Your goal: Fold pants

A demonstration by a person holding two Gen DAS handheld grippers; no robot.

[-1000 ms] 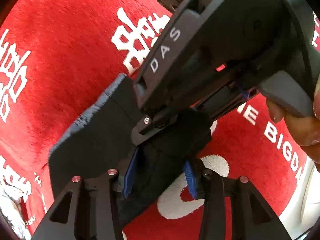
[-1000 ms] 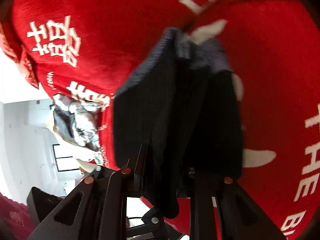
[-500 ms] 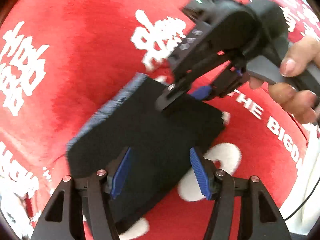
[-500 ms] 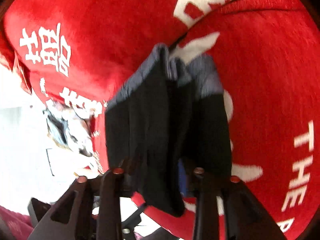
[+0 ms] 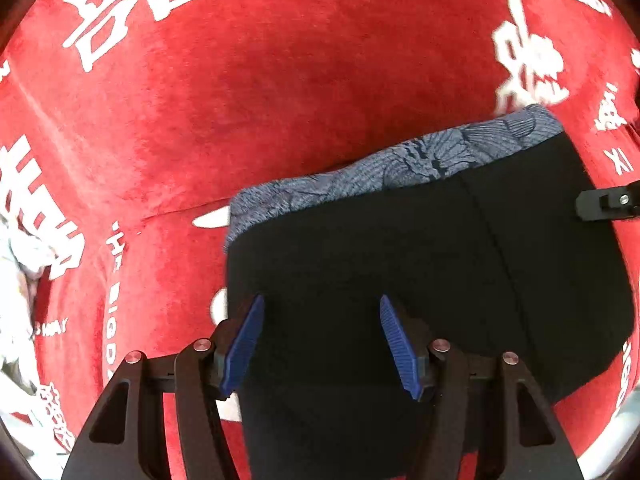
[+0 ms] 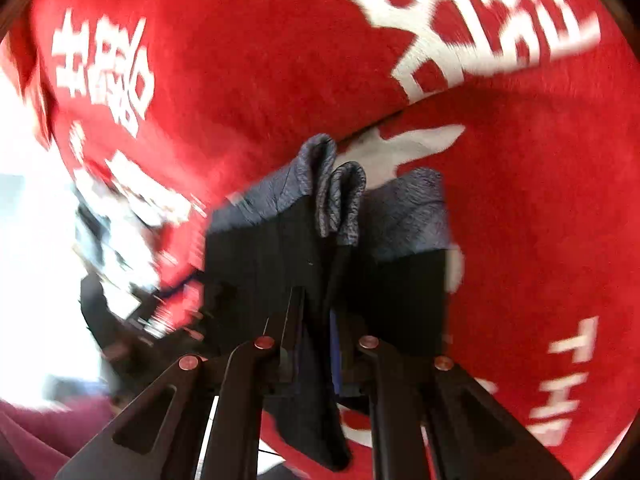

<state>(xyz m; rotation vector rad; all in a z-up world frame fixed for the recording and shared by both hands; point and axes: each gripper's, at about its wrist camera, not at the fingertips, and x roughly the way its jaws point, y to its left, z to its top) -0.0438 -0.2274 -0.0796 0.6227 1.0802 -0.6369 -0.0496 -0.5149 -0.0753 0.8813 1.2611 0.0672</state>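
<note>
Red plush cloth with white printed characters covers the whole surface under both cameras, and on it lie the pants, black with a grey-blue patterned waistband, already folded down to a compact packet. Nearest the left camera, the left tongs stand apart over the near edge of the packet, their blue pads clear of the fabric; a second ago those pads were pinching a fold of the black cloth, so this side has let go and the hand has slid sideways, leaving the packet lying flat. At the far right rim of that view one black tip of the other tool reaches in over the pants. From the right camera, the right tongs are clamped on the pants, a bunch of black cloth gathered between them and rising slightly off the red cloth, with the waistband layers puckered just beyond; half a second ago these tongs were wider, so they have just re-gripped. My reading is that the fold is nearly complete and the right side is now taking hold to shift or tidy the packet while the left stays free to smooth it. Beyond the pants, at the left edge of the surface, a crumpled pale heap lies blurred and hard to identify. Counted: one pair of pants, one waistband showing several stacked layers, two tongs, one red cloth, one pale heap.
</note>
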